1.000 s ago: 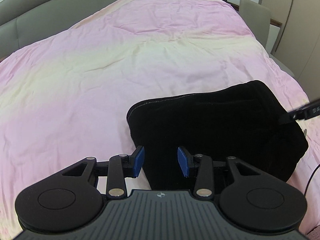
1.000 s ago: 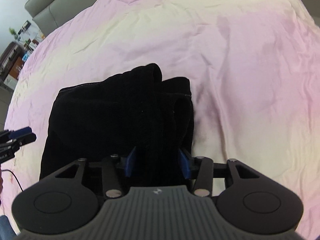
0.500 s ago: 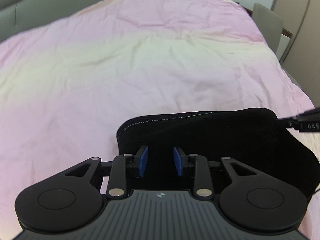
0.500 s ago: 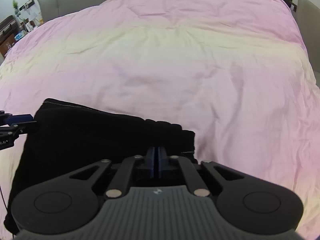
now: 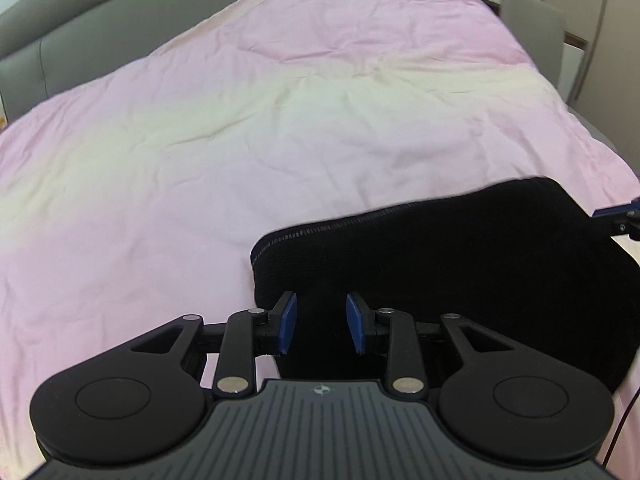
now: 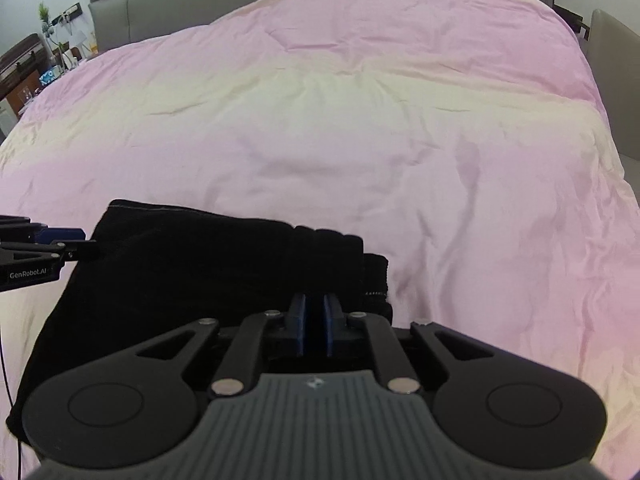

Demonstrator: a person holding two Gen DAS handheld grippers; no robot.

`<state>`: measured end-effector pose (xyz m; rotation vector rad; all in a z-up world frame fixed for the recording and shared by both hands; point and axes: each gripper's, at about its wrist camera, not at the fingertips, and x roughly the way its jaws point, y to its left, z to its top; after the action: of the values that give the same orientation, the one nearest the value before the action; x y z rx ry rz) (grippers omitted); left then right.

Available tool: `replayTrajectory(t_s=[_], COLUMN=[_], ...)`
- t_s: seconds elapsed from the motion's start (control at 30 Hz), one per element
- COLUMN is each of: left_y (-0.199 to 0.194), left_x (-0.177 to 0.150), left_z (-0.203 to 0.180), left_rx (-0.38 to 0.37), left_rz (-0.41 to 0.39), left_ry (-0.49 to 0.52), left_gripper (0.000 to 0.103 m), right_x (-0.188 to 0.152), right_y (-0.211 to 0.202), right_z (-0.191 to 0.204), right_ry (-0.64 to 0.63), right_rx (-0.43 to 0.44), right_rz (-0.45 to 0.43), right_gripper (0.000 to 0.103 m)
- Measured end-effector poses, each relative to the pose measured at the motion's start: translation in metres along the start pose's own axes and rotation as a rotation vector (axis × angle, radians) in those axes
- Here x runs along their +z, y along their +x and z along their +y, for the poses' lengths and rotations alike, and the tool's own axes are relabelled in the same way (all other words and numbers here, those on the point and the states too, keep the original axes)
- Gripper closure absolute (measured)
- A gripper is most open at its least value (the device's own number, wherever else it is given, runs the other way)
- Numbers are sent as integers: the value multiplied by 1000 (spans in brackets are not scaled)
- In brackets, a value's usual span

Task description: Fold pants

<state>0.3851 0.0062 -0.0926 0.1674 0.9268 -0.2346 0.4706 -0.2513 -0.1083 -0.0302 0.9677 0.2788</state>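
The left gripper (image 5: 321,324) stands part open over the near left edge of the pants (image 5: 460,280); black cloth lies between its blue pads (image 5: 289,322), but a gap shows on each side and they do not press it. Its jaws have just widened a little, after narrowing from a second ago. The right gripper (image 6: 314,326) is nearly closed at the pants' right end, a slim dark gap between its pads; its jaws have just eased apart from the fully closed stand of half a second ago, and whether cloth is pinched there cannot be told against the black. A second ago both stood wider and the pants lay as a taller, looser heap with a hump at the far side; now they lie flatter. The pants (image 6: 192,272) lie as a folded black bundle at the near edge of the pink bedspread (image 6: 360,140), long axis running left to right across both views, stitched hem along the far edge.
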Motion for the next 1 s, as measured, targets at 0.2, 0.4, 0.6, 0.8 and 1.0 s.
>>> replayTrajectory(t_s=[0.2,0.4,0.6,0.8,1.0], left_y=[-61,-95,-85,-54,-71], left_x=[-43,-94,-142,-151,-148], left_z=[-19,-33,-50,-53,-59], left_rx=[-36,19,9,47,109], left_rz=[-7,-36,2,15,46], left_ry=[56,71,14,-126,67], left_gripper=[60,39,30,64,82], right_x=[-50,-96,-113,-115,-115], right_y=[-45,-34,-22,-22,-23], right_z=[22,18,4,1,-4], right_ry=[-51,-46,56,75,58], right_rx=[61,32,54,69,103], right_rz=[-33,-38,-47,-69,-61], right_gripper=[95,96,97,97,97])
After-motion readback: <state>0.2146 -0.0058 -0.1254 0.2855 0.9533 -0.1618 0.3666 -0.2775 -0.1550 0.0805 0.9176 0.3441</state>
